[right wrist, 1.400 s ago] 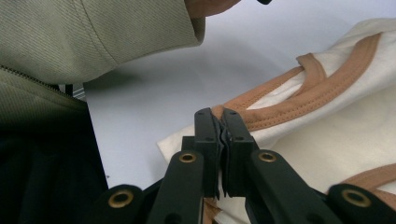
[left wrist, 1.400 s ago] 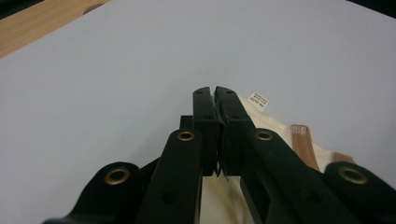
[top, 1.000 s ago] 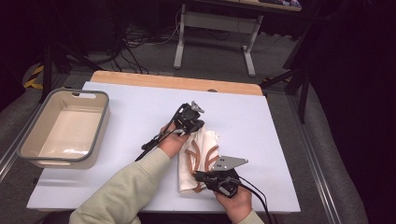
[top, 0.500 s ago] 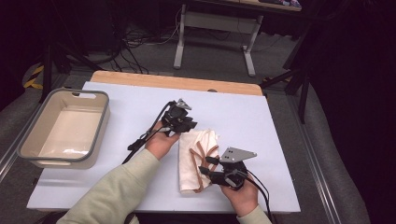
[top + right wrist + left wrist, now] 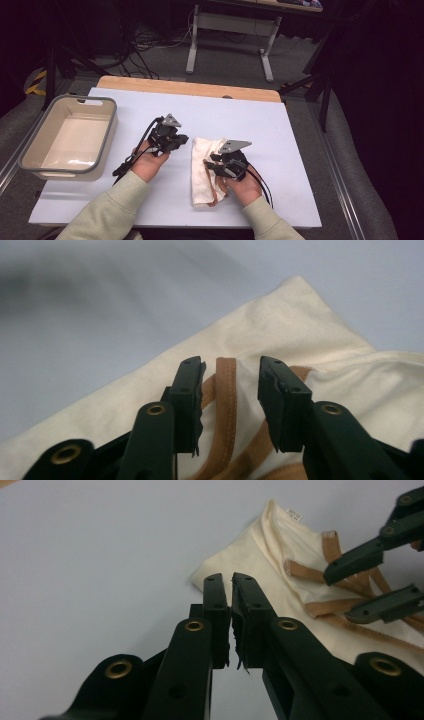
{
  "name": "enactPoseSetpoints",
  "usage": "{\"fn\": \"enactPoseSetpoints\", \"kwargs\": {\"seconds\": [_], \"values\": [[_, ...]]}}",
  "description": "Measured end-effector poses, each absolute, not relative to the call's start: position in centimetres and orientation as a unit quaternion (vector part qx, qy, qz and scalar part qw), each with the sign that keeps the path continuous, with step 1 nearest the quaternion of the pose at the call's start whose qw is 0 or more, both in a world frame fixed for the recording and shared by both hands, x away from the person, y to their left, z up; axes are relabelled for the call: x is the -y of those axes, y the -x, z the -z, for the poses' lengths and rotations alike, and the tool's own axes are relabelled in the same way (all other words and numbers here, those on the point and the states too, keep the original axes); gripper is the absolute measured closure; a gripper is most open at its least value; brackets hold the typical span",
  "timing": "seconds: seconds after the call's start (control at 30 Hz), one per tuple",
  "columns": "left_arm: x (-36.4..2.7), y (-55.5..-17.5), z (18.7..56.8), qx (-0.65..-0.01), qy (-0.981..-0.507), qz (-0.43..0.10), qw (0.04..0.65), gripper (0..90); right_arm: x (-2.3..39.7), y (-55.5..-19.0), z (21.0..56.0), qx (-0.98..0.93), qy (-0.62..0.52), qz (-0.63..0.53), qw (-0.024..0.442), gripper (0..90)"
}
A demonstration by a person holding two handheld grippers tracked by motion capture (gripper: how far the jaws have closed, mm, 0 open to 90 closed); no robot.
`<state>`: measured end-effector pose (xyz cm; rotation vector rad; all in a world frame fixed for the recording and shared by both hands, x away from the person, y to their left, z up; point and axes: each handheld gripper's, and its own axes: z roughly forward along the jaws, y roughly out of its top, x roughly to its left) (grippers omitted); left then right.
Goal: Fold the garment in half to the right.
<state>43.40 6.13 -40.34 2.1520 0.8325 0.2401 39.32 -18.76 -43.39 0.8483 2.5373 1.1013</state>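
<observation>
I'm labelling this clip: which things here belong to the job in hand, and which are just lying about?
In the job:
cream tote bag with brown straps
right gripper, open over the straps
left gripper, shut, empty

Lying about:
grey-rimmed bin
white table

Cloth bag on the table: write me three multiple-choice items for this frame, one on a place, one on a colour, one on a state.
1. Where does the grey bin stand relative to the cloth bag?
A. at the table's left edge, apart from it
B. on top of it
C. right of it

2. What colour are the bag's straps?
A. blue
B. tan
C. black

3. How do the fingers of the left gripper stand?
A. wide open around the bag
C. clamped on a strap
B. shut with nothing between them

Answers:
1 A, the high view shows the bin far left.
2 B, tan straps lie on cream cloth below the right gripper.
3 B, the left gripper view shows its fingers together beside the bag.
</observation>
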Motion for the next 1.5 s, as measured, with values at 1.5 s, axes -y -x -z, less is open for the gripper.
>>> {"fn": "enactPoseSetpoints", "kwargs": {"seconds": [1.5], "values": [[-3.3, -42.5, 43.2, -0.304, -0.884, -0.024, 0.355, 80.9, 23.0, -39.0, 42.2, -0.865, -0.325, -0.359, 0.129, 82.7]]}}
